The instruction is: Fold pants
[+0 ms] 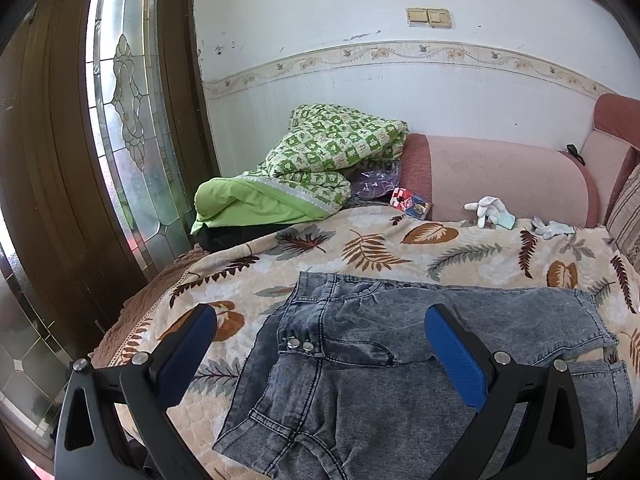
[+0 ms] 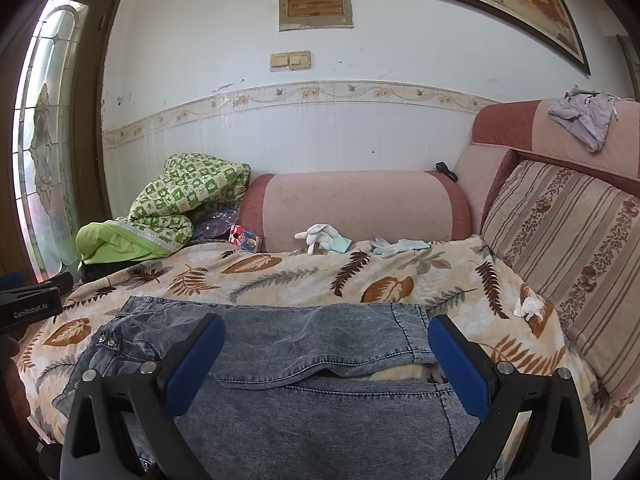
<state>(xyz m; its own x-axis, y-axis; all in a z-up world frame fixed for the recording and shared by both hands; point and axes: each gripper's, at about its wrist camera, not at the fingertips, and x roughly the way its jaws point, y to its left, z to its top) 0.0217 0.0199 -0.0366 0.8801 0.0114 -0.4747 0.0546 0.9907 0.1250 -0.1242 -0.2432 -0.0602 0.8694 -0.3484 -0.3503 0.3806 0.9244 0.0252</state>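
Jeans (image 1: 380, 360) flat on leaf blanket (image 1: 360, 248), waist left, legs right. Left gripper (image 1: 320, 340) jaws spread wide over waist, nothing pinched. Right gripper (image 2: 326, 352) spread over legs, empty.

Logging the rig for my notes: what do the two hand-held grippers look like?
Both match: the left hand-held gripper and right hand-held gripper have black angular frames with triangular cut-outs, silver pivot bolts and blue textured pads. One black body shows white "GenRobot.AI" lettering.

"GenRobot.AI" in white on black left gripper (image 2: 30, 312) body, right wrist view.
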